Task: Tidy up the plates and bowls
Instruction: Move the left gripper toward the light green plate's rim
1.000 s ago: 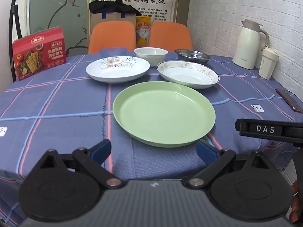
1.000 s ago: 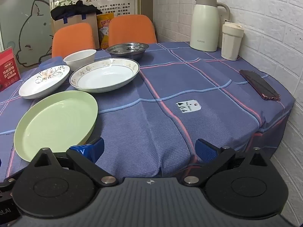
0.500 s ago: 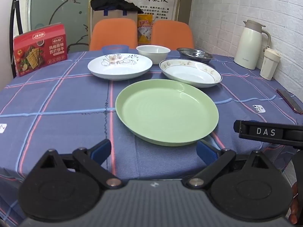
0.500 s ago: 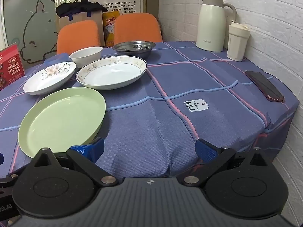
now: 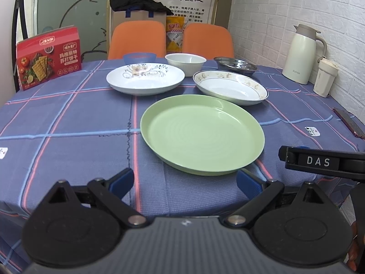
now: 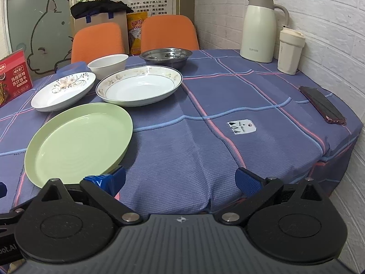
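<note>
Two tools, left tool [image 5: 184,180] & right tool [image 6: 180,178], both spread apart, holding nothing, low at frame bottom. Green plate [image 5: 202,133] center frame on counter [image 5: 68,118]; two white plates [image 5: 145,77] [image 5: 230,88] & bowls [image 5: 185,61] behind, upper center. Probably pre-grasp stage; next: reach fwd, pinch one plate rim, stack.

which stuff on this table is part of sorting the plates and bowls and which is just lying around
For the job: green plate, floral plate, gold-rimmed plate, white bowl, blue bowl, steel bowl.

Just lying about: cracker box, thermos jug, lidded cup, phone.
</note>
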